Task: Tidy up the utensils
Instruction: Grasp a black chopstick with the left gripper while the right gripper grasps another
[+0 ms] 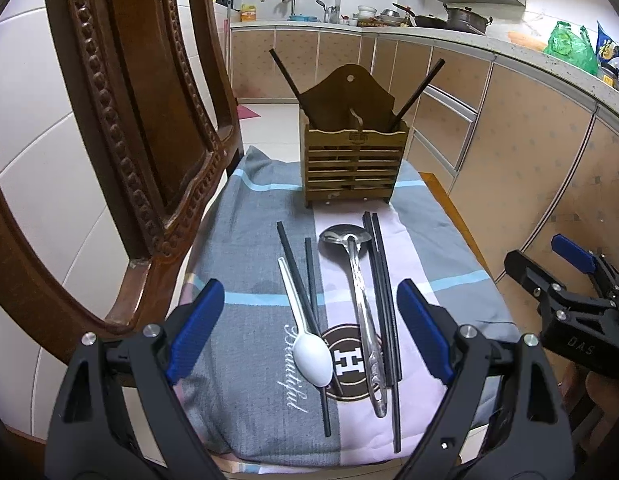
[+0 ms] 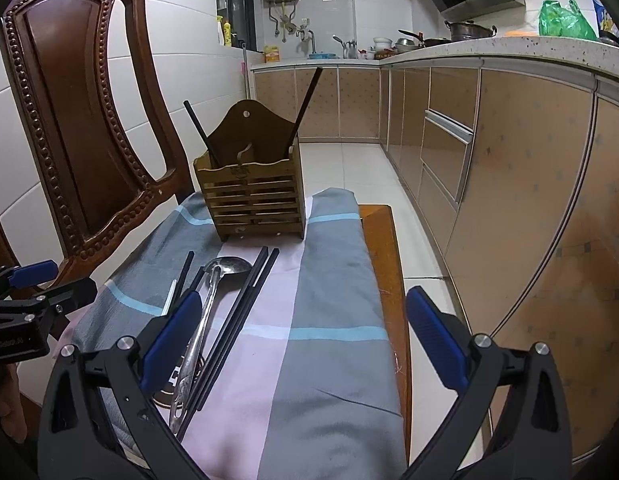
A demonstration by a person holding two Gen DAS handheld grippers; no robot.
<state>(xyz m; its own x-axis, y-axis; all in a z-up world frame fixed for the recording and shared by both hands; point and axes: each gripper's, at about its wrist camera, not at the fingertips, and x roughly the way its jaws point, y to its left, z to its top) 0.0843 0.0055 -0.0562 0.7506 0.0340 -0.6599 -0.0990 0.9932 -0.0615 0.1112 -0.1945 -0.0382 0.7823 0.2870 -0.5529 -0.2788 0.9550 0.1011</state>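
white spoon (image 2: 171,294) mostly behind right claw (image 2: 305,336) — holder's (image 1: 354,160) contents unclear

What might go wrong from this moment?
The chopsticks lie tight against the metal ladle, so the open left gripper may pinch both together. The white spoon rests across other chopsticks and could slide. The wooden holder sits on soft cloth and may tip.

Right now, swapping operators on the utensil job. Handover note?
Left hand-held gripper: open, empty, over the loose utensils.
Right hand-held gripper: open, empty, over the cloth.
Wooden holder stands at the cloth's far end.
Done: two black chopsticks already in the holder.
Left: white spoon, metal ladle, loose black chopsticks lie flat on the cloth.
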